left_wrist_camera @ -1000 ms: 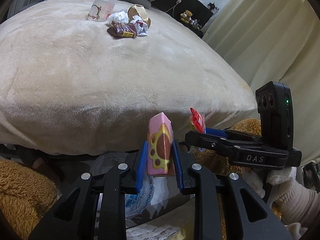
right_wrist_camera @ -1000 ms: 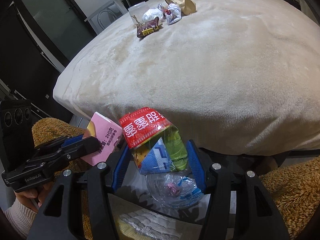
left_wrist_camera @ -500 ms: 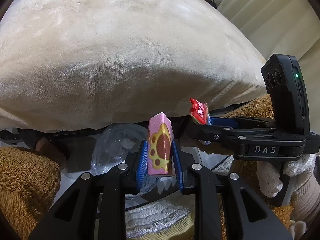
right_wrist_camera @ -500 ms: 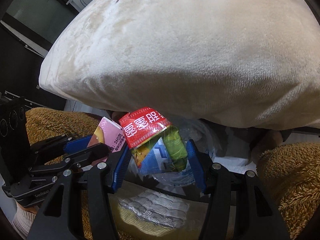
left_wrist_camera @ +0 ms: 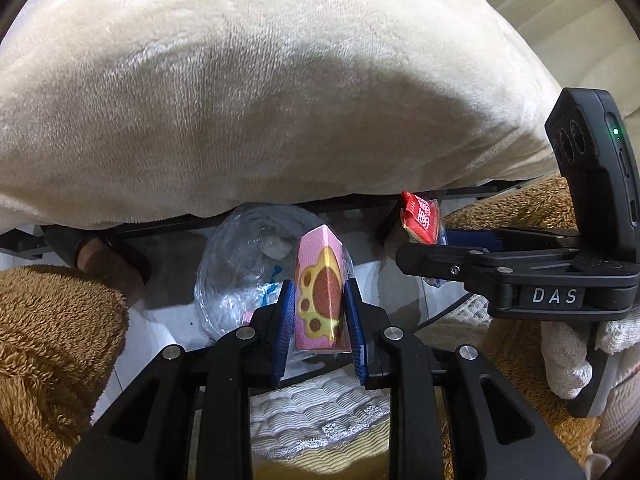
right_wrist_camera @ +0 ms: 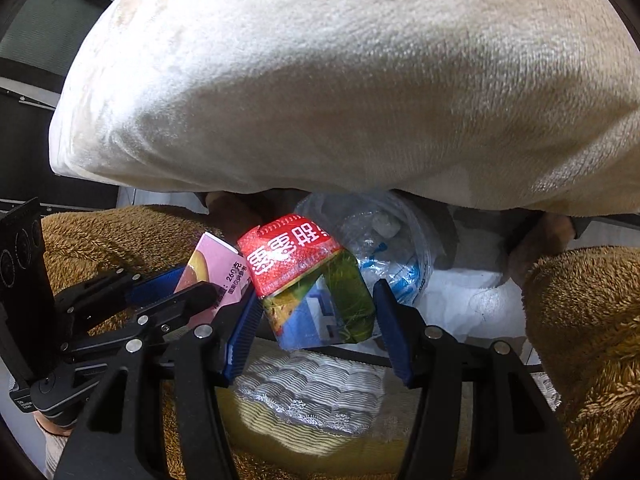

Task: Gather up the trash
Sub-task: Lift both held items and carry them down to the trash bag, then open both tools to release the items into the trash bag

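Left wrist view: one pink carton [left_wrist_camera: 318, 292] with a yellow paw print, upright and clamped between the two blue pads of the left tool [left_wrist_camera: 319, 322]. Right wrist view: one crumpled red, green and blue carton [right_wrist_camera: 310, 284], tilted and pinched between the two blue pads of the right tool [right_wrist_camera: 316, 326]. Two cartons in all, two tools, each gripping one. Both held low, just beside each other, over one clear plastic bag [left_wrist_camera: 256, 264] with bits of rubbish inside, open mouth facing up. Same bag [right_wrist_camera: 384, 248] seen behind the red carton from the right wrist. Above and behind, one bed under a cream plush blanket [left_wrist_camera: 260, 92], bulging over a dark bed frame [left_wrist_camera: 360, 205]. Pale curtain [left_wrist_camera: 560, 12] at upper right of the left wrist view; dark glass door [right_wrist_camera: 36, 64] at upper left of the right wrist view. Brown fuzzy fabric [left_wrist_camera: 52, 344] on both sides, close to the bag. White and yellow ribbed mat [right_wrist_camera: 312, 396] on the floor below the tools. One white knit glove [left_wrist_camera: 568, 352] on the hand gripping the right tool's handle. Bag partly hidden by the cartons and pads in both views.
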Demonstrator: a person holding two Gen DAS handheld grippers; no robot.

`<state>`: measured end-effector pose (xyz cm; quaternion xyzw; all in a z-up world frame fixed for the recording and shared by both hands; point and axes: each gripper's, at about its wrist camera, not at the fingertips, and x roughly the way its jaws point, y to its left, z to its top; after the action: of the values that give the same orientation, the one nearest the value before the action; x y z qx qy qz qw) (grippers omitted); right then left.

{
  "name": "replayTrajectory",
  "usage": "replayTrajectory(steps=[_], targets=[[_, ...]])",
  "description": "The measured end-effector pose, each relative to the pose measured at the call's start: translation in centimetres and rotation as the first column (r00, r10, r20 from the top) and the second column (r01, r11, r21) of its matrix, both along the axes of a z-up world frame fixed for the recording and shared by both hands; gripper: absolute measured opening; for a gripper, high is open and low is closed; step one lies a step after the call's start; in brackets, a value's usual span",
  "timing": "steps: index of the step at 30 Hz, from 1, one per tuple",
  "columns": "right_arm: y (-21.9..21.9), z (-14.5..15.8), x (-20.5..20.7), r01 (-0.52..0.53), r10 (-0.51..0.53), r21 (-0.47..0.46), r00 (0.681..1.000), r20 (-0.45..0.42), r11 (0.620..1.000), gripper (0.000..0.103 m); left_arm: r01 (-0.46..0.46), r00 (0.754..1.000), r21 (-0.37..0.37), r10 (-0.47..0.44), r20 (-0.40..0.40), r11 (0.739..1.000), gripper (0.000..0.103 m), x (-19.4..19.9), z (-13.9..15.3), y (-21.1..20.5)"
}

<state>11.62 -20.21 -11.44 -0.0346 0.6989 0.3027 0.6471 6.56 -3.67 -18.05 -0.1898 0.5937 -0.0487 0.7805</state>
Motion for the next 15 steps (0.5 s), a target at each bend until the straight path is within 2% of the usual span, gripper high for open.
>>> replayTrajectory(steps=[15], targets=[[0.25,-0.49,0.02,-0.001,0.000,-0.018,1.000,-0.013,1.000,0.057,0.023,0.997,0.007,-0.022,-0.074,1.000,0.025,0.40,-0.91,-0.25]])
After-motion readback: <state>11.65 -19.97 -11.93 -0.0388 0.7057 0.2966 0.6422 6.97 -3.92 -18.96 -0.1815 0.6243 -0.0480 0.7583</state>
